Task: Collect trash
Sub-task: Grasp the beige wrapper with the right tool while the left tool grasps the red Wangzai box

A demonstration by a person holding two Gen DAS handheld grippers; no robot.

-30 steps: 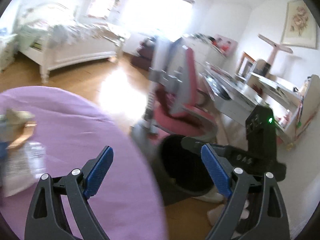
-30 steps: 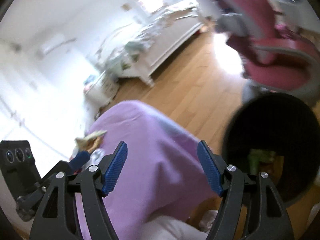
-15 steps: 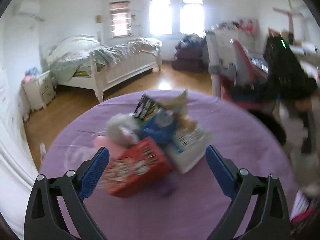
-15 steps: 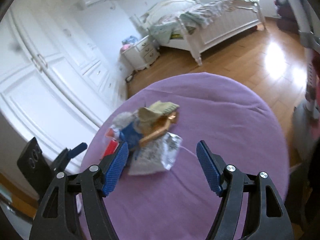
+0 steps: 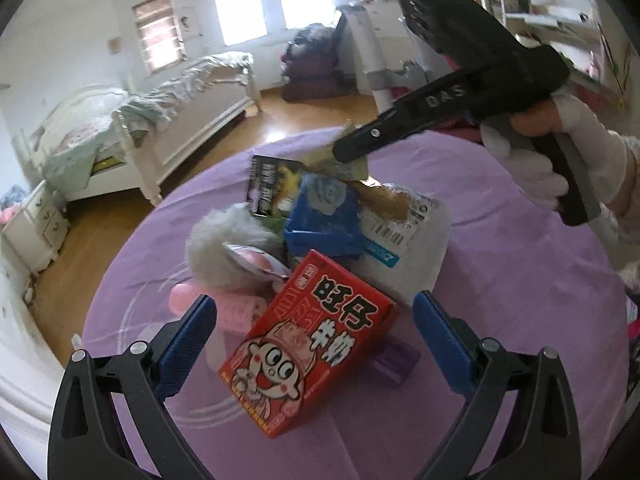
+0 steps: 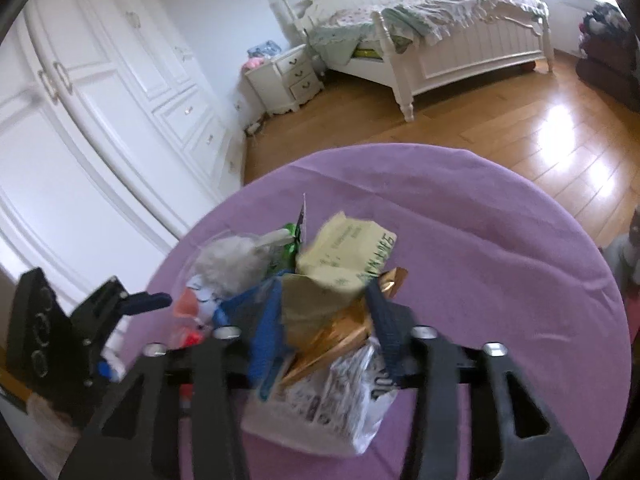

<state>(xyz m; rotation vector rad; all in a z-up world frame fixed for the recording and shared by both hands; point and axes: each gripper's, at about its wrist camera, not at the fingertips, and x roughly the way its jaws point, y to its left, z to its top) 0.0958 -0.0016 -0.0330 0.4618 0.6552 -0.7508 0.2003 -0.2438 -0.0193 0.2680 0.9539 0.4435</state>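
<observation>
Jaws of the right gripper (image 6: 324,320) stand narrowed around a tan and gold wrapper (image 6: 320,320) at the top of the trash pile (image 5: 312,240), though blur makes it hard to say whether they truly pinch it. The left gripper (image 5: 314,336) has its jaws wide apart, flanking a red carton (image 5: 308,344) at the pile's near edge without touching it. Heaped behind are a blue bag (image 5: 324,224), a grey fluffy ball (image 5: 224,248) and a white printed packet (image 6: 332,408). All rest on a round purple table (image 5: 500,300).
</observation>
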